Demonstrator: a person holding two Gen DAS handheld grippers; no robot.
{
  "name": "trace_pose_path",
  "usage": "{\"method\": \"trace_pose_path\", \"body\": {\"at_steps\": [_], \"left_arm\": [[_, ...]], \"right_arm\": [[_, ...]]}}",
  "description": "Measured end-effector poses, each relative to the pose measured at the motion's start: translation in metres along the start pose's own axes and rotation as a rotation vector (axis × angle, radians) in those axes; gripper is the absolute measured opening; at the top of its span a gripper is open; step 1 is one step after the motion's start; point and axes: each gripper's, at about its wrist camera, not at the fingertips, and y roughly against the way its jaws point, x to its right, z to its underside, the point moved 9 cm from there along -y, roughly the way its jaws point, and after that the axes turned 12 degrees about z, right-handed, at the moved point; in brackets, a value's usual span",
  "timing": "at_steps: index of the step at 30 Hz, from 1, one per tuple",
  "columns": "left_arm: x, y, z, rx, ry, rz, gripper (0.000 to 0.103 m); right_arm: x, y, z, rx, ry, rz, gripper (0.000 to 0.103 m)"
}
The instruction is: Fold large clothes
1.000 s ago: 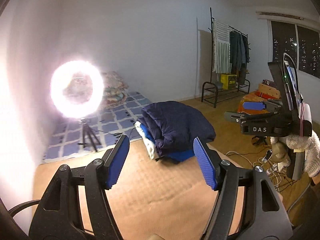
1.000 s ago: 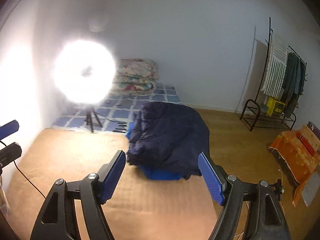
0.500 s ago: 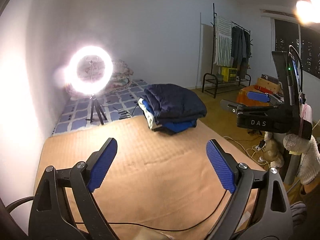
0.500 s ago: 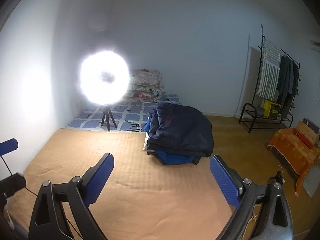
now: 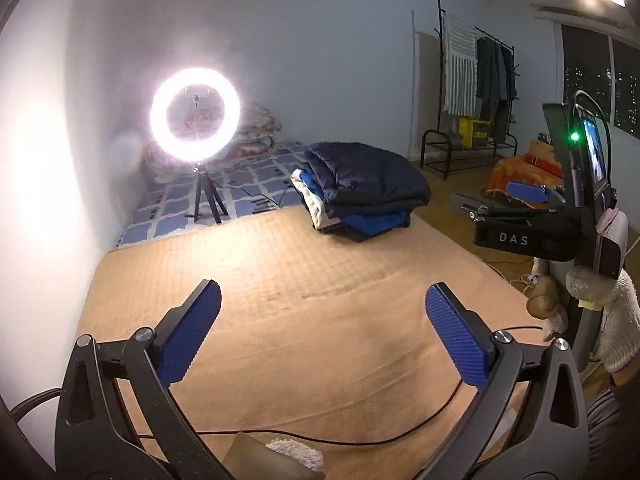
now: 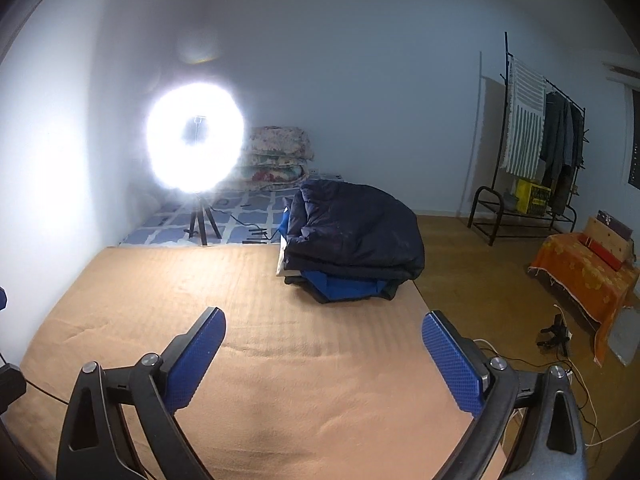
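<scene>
Left wrist view: the left gripper stands with its blue pads spread wide, holding nothing and touching nothing, above the tan blanket. Right wrist view: the right gripper is likewise spread wide and empty above the same blanket. The stack of folded clothes, with a dark navy garment on top and blue fabric beneath, rests at the far right corner of the blanket, well apart from both grippers. A lit ring light stands behind it.
</scene>
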Motion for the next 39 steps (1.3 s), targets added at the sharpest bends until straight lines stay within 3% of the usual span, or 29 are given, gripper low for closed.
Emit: {"method": "trace_pose_path", "body": {"at_steps": [6, 16, 39], "left_arm": [[0.002, -0.006, 0.01, -0.027, -0.034, -0.044, 0.103], [-0.003, -0.016, 0.028, -0.08, -0.04, -0.063, 0.103], [-0.007, -0.019, 0.031, -0.085, -0.03, -0.069, 0.103]], "right_arm": [[-0.005, 0.0, 0.005, 0.022, 0.009, 0.024, 0.103], [0.001, -0.015, 0.021, -0.025, 0.011, 0.054, 0.103], [0.013, -0.022, 0.027, -0.063, -0.032, 0.073, 0.103]]}}
